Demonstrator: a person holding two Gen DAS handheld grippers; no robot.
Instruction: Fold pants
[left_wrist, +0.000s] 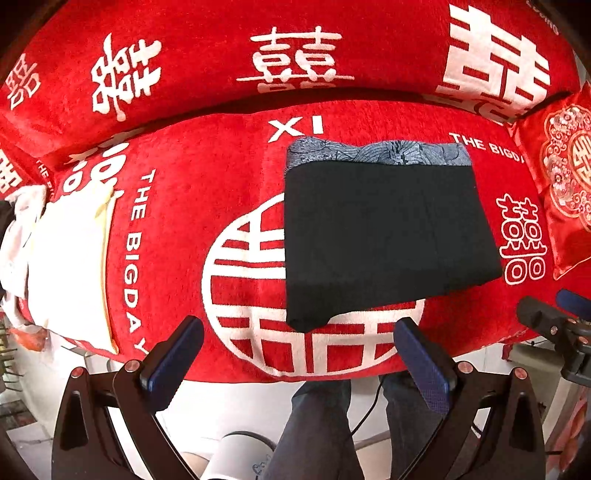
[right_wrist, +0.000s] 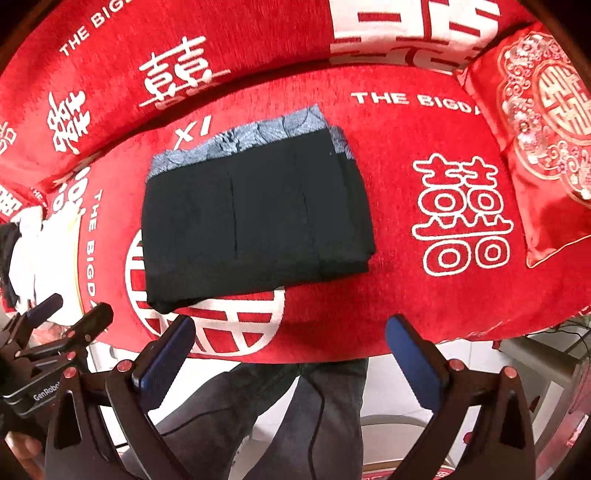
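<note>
The black pants (left_wrist: 388, 236) lie folded into a flat rectangle on the red sofa seat, with a grey patterned waistband lining (left_wrist: 373, 153) showing along the far edge. They also show in the right wrist view (right_wrist: 255, 221). My left gripper (left_wrist: 299, 332) is open and empty, just in front of the pants' near edge. My right gripper (right_wrist: 290, 328) is open and empty, also just short of the near edge. The left gripper shows at the lower left of the right wrist view (right_wrist: 70, 314); the right one at the right edge of the left wrist view (left_wrist: 554, 306).
The red sofa cover (left_wrist: 207, 206) has white characters and lettering. A white cloth pile (left_wrist: 55, 258) lies at the left end. A red embroidered cushion (right_wrist: 546, 122) sits at the right end. The person's legs (right_wrist: 295, 413) stand below the seat's front edge.
</note>
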